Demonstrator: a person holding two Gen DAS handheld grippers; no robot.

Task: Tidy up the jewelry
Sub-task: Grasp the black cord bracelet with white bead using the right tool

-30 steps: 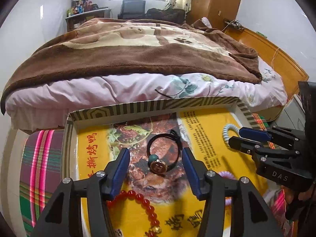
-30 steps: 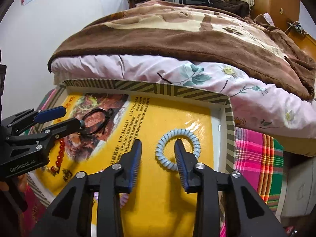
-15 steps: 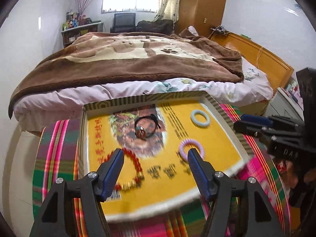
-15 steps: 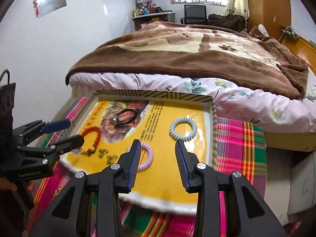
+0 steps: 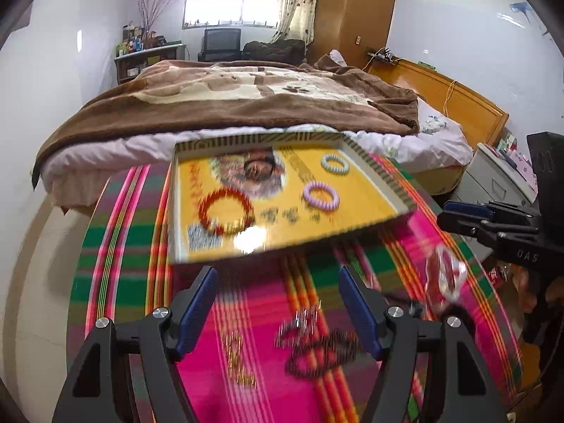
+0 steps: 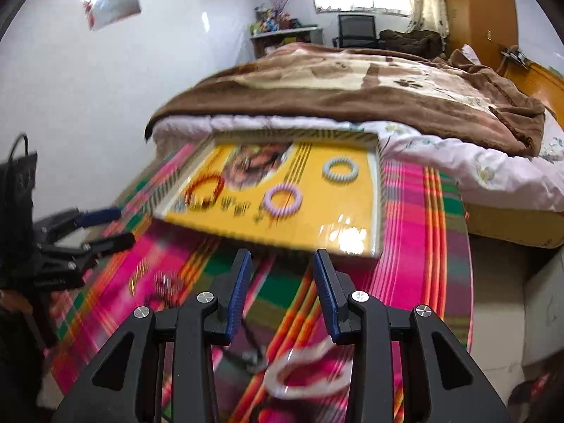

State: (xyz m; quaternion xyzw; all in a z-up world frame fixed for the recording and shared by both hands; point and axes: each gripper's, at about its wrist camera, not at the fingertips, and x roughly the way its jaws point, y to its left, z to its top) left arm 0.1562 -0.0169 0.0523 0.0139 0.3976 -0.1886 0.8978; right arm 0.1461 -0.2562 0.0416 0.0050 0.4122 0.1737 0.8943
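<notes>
Jewelry sits sorted in the yellow tray (image 5: 356, 211) at the centre of our left wrist view, its long axis running from lower left to upper right toward the bed (image 5: 225, 105) beyond. Inside we see a red bead bracelet (image 5: 225, 211) at the tray's lower left, a lilac coil ring (image 5: 320, 195) to its right, a pale blue coil ring (image 5: 334, 164) above that, and a dark bracelet (image 5: 259, 168) near the top edge, all lying flat and apart from one another. Our left gripper (image 5: 276, 312) hangs over the striped cloth (image 5: 120, 246) below the tray, jaws opening wide with nothing gripped; blurred dark pieces (image 5: 317, 349) lie on the cloth beneath the gap. Our right gripper (image 6: 282, 289) fills the bottom of the right wrist view, jaws moderately apart and empty, above a clear plastic packet (image 6: 303, 370) on the cloth. Motion blur keeps us from telling what the loose pieces are.
</notes>
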